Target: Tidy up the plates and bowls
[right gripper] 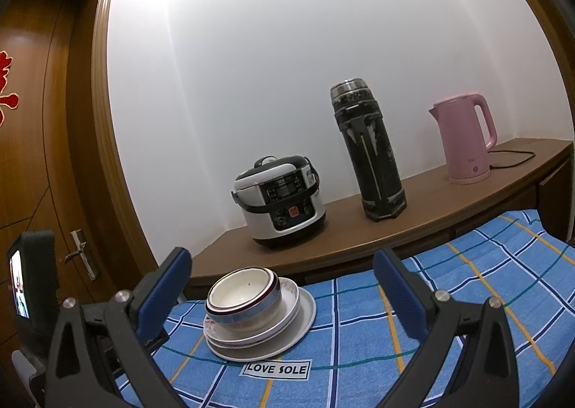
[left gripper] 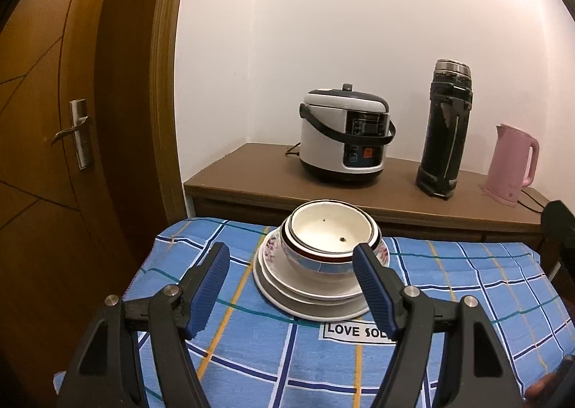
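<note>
A: Two grippers, both spread wide, nothing between the jaws. Your left gripper (left gripper: 291, 285) hangs over the near part of the cloth, its blue ribbed pads (left gripper: 212, 285) flanking the stack of dishes (left gripper: 316, 264) in view without touching it.

B: And your right gripper (right gripper: 284, 293)?

A: Same: gaping, empty, hovering low, angled in from the right, with the stack showing between its fingers.

B: Which way does the stack sit?

A: Upright, mouths up, axis vertical. Nested bowls (right gripper: 244, 296) on top, the upper one cream inside with dark specks, red-brown rim; the lower one has a blue band. Under them, flat white plates (right gripper: 302, 321), one with a floral edge. All round, glazed, smooth.

B: Room around it?

A: The stack stands toward the far-left part of the blue checked cloth (left gripper: 467, 282), just behind the "LOVE SOLE" label (right gripper: 276, 369). Open cloth to the right and in front. Far edge of the cloth meets a brown wooden sideboard (left gripper: 251, 170).

B: On the sideboard?

A: White rice cooker (left gripper: 345, 134) with black handle, tall scuffed black flask (left gripper: 445, 131), pink kettle (right gripper: 465, 138), well apart from the dishes. A wooden door (left gripper: 46, 120) stands to the left.
</note>
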The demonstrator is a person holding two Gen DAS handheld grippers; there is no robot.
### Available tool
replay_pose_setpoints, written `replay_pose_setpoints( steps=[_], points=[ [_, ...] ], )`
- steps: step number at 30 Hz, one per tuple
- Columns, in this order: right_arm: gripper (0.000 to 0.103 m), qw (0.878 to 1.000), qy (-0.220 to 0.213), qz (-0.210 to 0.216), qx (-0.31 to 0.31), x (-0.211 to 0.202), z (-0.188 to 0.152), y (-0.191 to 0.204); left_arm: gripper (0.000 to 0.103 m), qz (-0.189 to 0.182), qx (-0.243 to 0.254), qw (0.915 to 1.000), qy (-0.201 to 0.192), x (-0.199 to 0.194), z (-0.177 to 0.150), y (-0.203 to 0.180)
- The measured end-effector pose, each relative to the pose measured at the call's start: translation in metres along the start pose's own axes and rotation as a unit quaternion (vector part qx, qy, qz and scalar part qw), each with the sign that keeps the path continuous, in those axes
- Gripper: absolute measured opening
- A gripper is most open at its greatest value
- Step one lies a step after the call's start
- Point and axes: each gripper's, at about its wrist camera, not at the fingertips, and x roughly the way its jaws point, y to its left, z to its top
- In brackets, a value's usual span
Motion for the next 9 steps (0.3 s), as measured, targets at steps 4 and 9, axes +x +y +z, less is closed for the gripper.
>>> replay_pose_setpoints(
  steps=[4, 9],
  points=[
    [0.103, 1.000, 0.004, -0.001, 0.001, 0.0006, -0.0001, -0.0008, 0.073, 0.008, 0.011, 0.9999, -0.005, -0.0013, 0.0010, -0.0054],
    [0.103, 1.000, 0.005, -0.003, 0.001, 0.0005, -0.0006, -0.0023, 0.073, 0.007, 0.006, 0.9999, 0.004, 0.0014, 0.0014, -0.0041]
  ],
)
